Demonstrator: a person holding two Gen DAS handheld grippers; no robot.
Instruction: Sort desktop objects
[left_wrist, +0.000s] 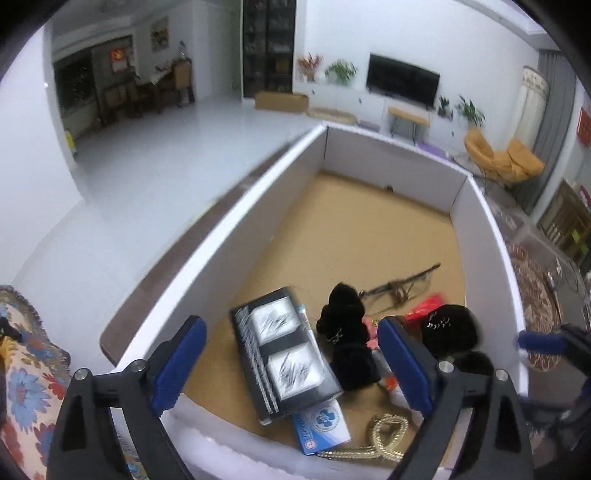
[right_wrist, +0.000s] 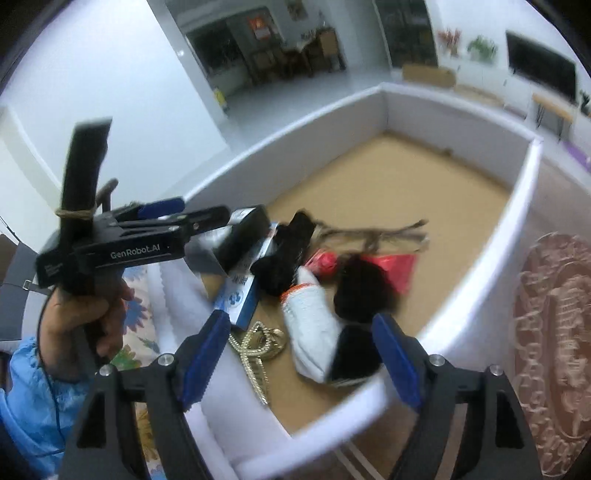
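Observation:
A white-walled box (left_wrist: 229, 236) with a brown cardboard floor holds the objects at its near end. In the left wrist view lie a black-and-white flat pack (left_wrist: 284, 350), a blue-and-white carton (left_wrist: 323, 424), a black plush piece (left_wrist: 349, 343), a round black furry item (left_wrist: 448, 330), a gold chain (left_wrist: 384, 435), a red bag (left_wrist: 424, 308) and thin twigs (left_wrist: 402, 284). My left gripper (left_wrist: 291, 365) is open above the near wall, empty. My right gripper (right_wrist: 301, 356) is open and empty above the near corner, over a white tube (right_wrist: 314, 325) and the chain (right_wrist: 258, 347).
A floral cloth (left_wrist: 26, 387) lies left of the box, a patterned red-brown mat (right_wrist: 554, 332) to its right. The box's far half (left_wrist: 369, 214) shows bare cardboard. The person's hand holds the left gripper's body (right_wrist: 110, 251) in the right wrist view.

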